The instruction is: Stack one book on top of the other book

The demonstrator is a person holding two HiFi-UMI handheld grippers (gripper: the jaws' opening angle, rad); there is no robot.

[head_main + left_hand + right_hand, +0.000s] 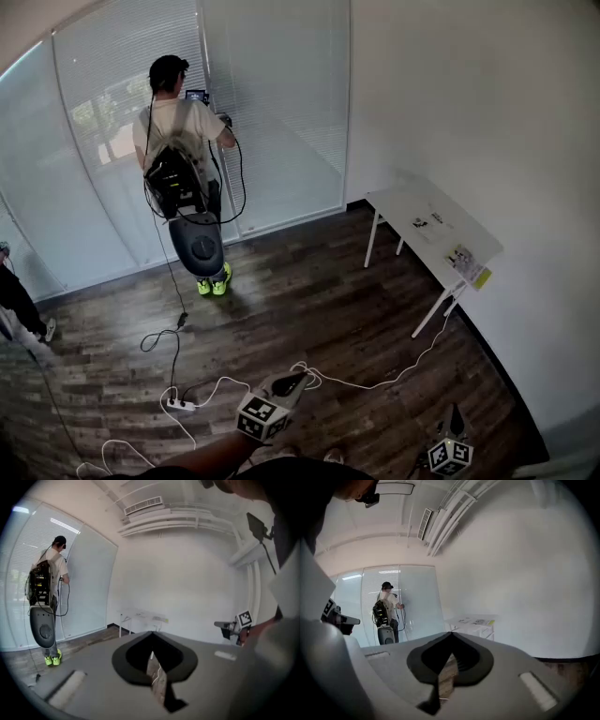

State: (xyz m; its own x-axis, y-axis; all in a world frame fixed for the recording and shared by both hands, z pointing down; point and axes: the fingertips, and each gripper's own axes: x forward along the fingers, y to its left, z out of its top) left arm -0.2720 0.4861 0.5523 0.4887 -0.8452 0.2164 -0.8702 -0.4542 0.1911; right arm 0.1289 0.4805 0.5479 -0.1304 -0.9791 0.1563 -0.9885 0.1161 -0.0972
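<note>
Closest to us, at the bottom edge of the head view, our left tongs (298, 380) and right tongs (456, 418) hang over the dark wood floor (309, 309), each with its marker cube on the side toward us. Both gripper views show the jaws clenched tip to tip with nothing held between them; only a sliver of floor shows through the slit behind the tips. A white cable (370, 382) loops across the boards just beyond the left tongs, and a power strip (181, 405) lies to the left of it. Well away at the far right, against the white wall (469, 112), stands a white table whose tabletop (405, 202) carries the books. One book with a yellow edge (469, 266) lies at the near end, and the other book (433, 223), too small to make out in detail, lies toward the middle, apart from the first. Both tongs are well apart from them. At the far left a person (178, 131) stands with their back to us, facing the window blinds (272, 94), and wears a black backpack (173, 180) and yellow-green shoes (214, 281).
</note>
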